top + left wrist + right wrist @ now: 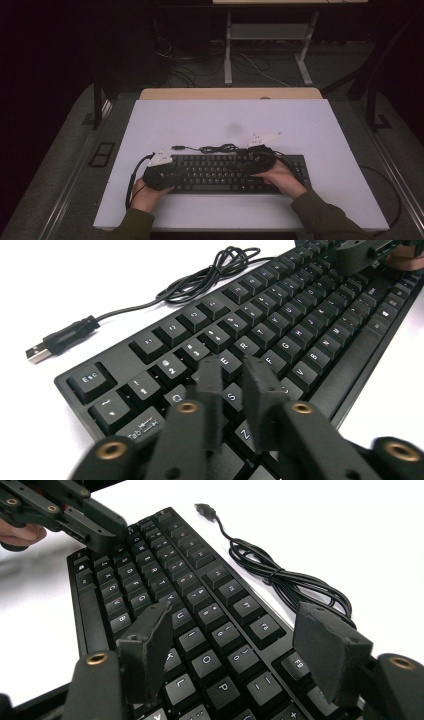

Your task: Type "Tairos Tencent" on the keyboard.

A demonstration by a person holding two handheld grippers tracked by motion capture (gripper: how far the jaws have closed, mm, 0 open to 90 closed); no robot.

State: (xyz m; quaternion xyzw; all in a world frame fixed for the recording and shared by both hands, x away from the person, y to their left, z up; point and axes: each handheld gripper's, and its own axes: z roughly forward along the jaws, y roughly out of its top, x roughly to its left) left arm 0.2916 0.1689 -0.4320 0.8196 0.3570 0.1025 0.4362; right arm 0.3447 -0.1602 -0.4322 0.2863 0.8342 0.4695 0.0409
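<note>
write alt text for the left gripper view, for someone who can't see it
A black keyboard lies slantwise on a white table, seen close from its Esc corner. The left tool hovers over the keys near S with its jaws nearly together and nothing between them. The keyboard's loose cable ends in an unplugged USB plug.

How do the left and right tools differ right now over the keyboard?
The left tool has its jaws drawn nearly together with a narrow gap; the right tool has its jaws spread wide. The left tool sits over the letter keys at the Esc end of the keyboard; the right tool sits over the O and P keys nearer the other end. Neither has anything between its jaws, and both point down at the keys.
</note>
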